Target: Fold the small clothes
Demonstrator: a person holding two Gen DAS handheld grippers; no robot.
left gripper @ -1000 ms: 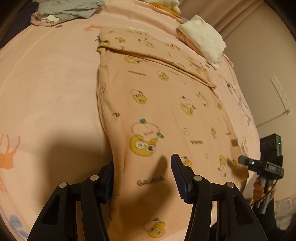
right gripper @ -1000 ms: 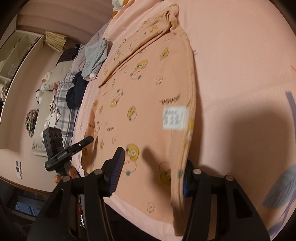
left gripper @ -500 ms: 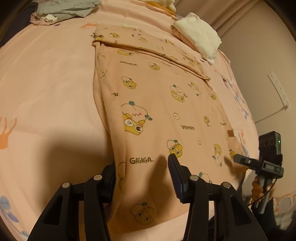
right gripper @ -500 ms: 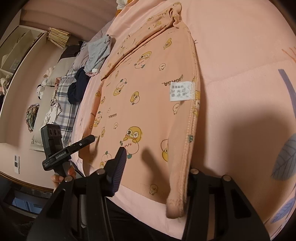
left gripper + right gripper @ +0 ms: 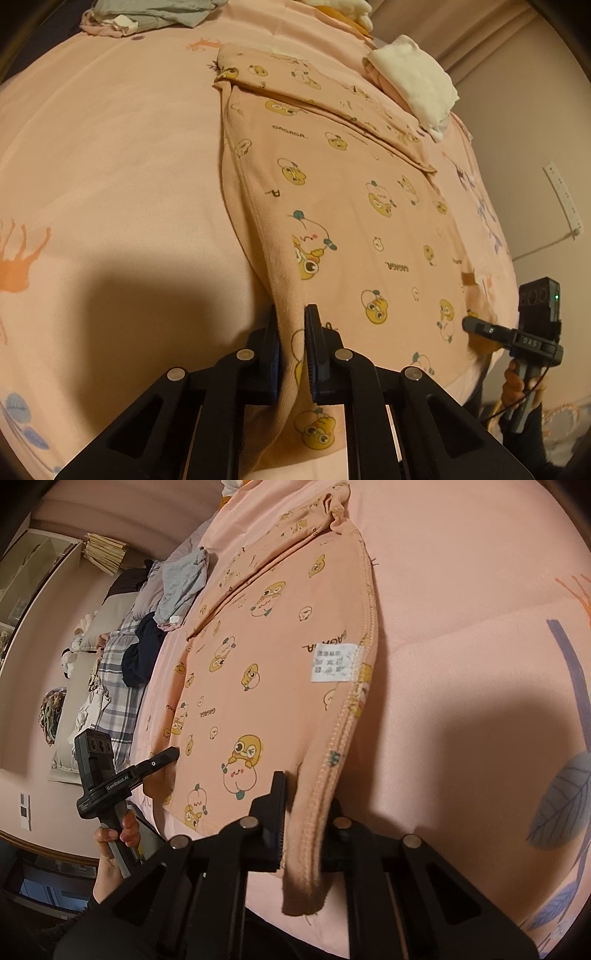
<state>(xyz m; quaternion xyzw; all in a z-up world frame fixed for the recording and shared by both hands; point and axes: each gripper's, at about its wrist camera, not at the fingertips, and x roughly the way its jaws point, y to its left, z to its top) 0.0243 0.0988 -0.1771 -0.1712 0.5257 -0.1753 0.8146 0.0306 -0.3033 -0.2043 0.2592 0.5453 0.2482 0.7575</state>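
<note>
A small peach garment printed with yellow cartoon faces lies flat on the pink bedsheet, its far part folded over. My left gripper is shut on the garment's near left corner. In the right wrist view my right gripper is shut on the garment at its near right corner, by the stitched hem. A white care label shows near that hem. Each gripper also shows in the other's view: the right gripper and the left gripper, both at the garment's near edge.
A folded white cloth lies at the far right of the bed. A grey garment pile lies at the far left. Dark and plaid clothes lie beyond the garment. A wall stands to the right of the bed.
Both grippers have closed from open onto the garment's near corners, pinching the fabric into a raised fold at each.
</note>
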